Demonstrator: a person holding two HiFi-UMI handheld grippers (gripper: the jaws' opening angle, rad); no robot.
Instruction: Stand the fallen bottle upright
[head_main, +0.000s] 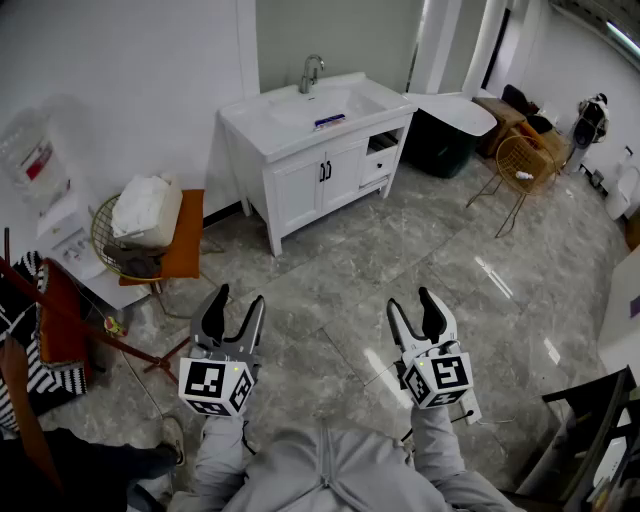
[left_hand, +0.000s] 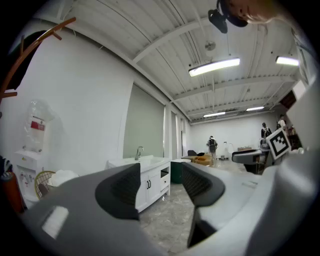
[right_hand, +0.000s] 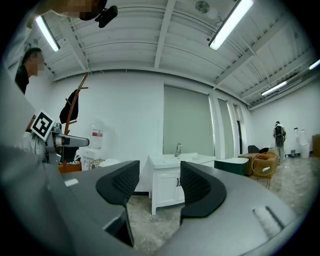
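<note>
A small dark blue thing lies flat at the front of the white sink cabinet's top, beside the basin and below the faucet; it is too small to tell whether it is the bottle. Both grippers hang over the grey tiled floor, well short of the cabinet. My left gripper is open and holds nothing. My right gripper is open and empty too. The left gripper points at the cabinet. Between the right gripper's jaws the same cabinet shows.
An orange chair with a white bag stands left of the cabinet, a water dispenser and a coat rack further left. A dark green tub and a wire chair stand to the right. A black chair is near right.
</note>
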